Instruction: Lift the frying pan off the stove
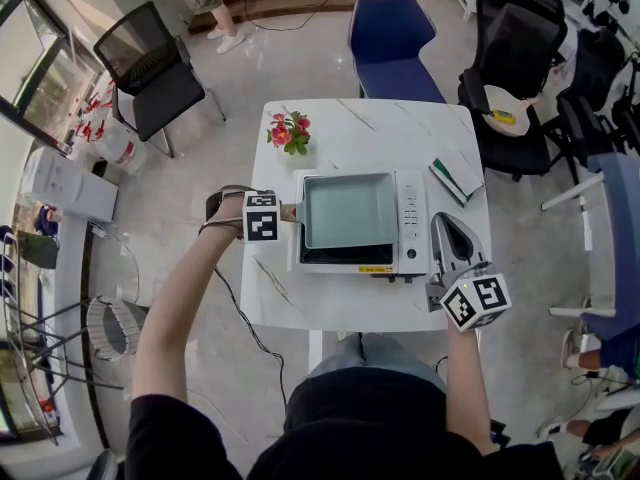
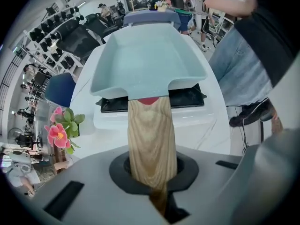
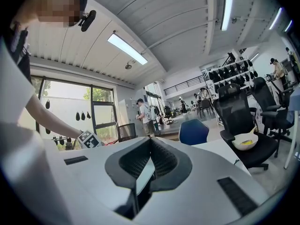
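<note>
The stove (image 1: 413,230) stood at the centre of the table (image 1: 330,298). The frying pan (image 1: 350,211) lay over the stove's top, its handle (image 2: 151,139) projecting toward 9 o'clock. The left gripper (image 1: 283,213) sat at 9 o'clock of the stove, jaws around that handle. Flowers (image 1: 289,131) stood at 11 o'clock, a notebook (image 1: 456,179) lay at 2 o'clock, and the right gripper (image 1: 443,223) hung at 4 o'clock. A chair (image 1: 392,43) stood beyond the table at 12 o'clock.

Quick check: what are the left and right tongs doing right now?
Left tongs: closed on the pan handle.
Right tongs: closed, nothing between them.
</note>
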`<state>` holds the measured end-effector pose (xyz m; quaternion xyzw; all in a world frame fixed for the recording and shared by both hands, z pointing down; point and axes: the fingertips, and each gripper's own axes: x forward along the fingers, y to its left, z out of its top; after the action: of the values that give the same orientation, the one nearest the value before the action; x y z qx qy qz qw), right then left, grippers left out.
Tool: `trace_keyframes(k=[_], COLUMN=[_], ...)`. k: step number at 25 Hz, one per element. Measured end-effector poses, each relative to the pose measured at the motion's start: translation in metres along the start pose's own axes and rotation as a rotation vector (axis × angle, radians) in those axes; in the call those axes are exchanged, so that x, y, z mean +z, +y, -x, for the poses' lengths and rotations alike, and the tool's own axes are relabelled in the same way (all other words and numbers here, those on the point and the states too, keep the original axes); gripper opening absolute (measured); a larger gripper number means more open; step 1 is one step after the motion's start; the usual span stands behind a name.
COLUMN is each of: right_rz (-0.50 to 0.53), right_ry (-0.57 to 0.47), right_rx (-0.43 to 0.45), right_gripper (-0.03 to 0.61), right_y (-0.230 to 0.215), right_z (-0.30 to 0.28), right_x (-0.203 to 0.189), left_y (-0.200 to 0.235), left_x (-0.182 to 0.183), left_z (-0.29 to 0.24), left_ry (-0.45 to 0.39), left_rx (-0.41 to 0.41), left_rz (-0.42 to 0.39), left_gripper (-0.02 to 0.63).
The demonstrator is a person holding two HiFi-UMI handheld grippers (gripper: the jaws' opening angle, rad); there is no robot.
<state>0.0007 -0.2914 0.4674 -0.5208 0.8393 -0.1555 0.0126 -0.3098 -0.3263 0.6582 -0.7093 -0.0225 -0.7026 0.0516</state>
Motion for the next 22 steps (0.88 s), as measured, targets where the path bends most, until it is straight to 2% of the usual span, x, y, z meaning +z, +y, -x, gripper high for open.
trace_keyframes(k=[3, 9, 22], right_rz=[-0.001, -0.017, -0.044], right_ry=[0.006, 0.016, 0.004], right_rx=[0.003, 0.004, 0.001], right_gripper=[0.003, 0.003, 0.003], right_y=[-0.001, -0.004, -0.013], right_z=[0.000, 0.001, 0.005], right_x=[-0.003, -0.009, -0.015], left_y=[0.001, 0.000, -0.003], left_x=[0.000, 0.001, 0.002], left_z=[-0.001, 0.002, 0.004], left_ry=[0.005, -0.016, -0.037], left_rx=[0.006, 0.017, 0.062], left_rz=[-0.007, 0.039, 0.034], left_gripper=[0.031, 0.018, 0.016])
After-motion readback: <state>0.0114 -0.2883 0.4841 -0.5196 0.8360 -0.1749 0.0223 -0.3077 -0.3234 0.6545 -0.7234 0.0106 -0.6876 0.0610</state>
